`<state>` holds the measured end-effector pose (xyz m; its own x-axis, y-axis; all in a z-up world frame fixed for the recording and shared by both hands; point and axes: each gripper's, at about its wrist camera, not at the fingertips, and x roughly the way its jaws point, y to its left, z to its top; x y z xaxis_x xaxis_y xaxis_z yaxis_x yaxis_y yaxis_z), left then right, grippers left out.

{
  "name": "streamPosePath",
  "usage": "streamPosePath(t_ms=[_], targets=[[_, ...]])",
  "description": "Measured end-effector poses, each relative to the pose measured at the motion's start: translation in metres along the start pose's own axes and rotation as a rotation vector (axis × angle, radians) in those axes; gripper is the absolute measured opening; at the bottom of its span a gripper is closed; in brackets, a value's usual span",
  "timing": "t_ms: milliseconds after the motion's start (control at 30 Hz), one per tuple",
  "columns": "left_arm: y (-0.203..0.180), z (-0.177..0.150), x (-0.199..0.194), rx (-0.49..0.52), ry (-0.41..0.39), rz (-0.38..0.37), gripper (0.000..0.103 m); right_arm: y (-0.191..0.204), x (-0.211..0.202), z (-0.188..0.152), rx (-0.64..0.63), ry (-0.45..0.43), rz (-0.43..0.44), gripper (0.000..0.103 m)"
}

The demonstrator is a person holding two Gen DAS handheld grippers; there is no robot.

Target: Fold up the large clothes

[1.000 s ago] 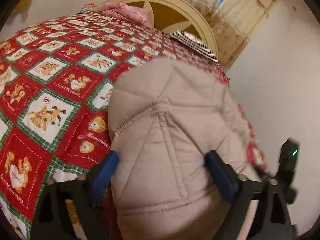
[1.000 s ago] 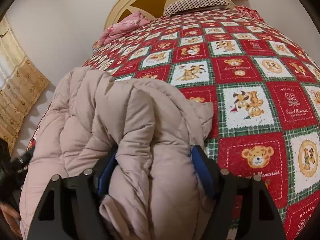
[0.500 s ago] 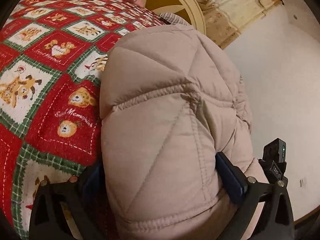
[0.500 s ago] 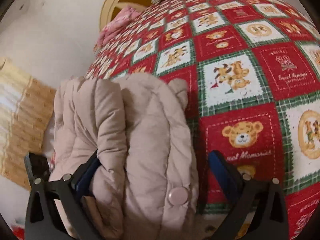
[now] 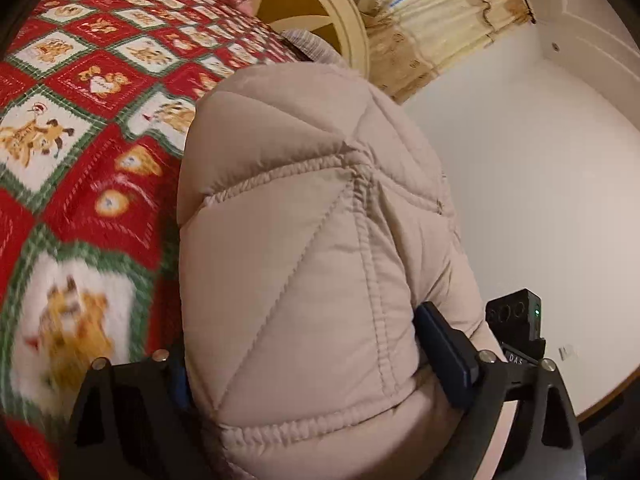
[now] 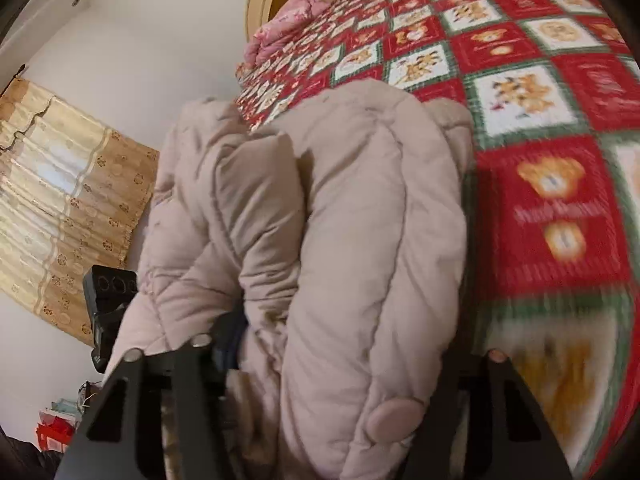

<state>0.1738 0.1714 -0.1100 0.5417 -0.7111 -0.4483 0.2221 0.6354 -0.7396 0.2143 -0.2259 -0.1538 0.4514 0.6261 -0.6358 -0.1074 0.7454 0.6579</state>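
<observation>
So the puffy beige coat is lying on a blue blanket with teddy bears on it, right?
Not quite. The puffy beige coat does lie on a blanket with teddy bears, but the blanket is red, with green and white squares, not blue. The right wrist view shows it clearly, and the left wrist view agrees.

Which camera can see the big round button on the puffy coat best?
The right wrist view: the pink button sits low on the coat, facing the camera. The left wrist view shows only quilted coat, no button.
</observation>
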Motion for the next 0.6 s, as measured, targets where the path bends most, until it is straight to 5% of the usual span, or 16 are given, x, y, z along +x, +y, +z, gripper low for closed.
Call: streamPosePath(t_ms=[300,600], targets=[[-0.115,-0.016,0.017,0.175,0.08,-0.23,0.089,0.018,-0.129,-0.068,0.067,-0.245,0.048,0.043],[-0.226,-0.06,0.076,0.313,0.291,-0.451,0.089,0.017,-0.261,-0.142,0.155,-0.509,-0.092,0.043]])
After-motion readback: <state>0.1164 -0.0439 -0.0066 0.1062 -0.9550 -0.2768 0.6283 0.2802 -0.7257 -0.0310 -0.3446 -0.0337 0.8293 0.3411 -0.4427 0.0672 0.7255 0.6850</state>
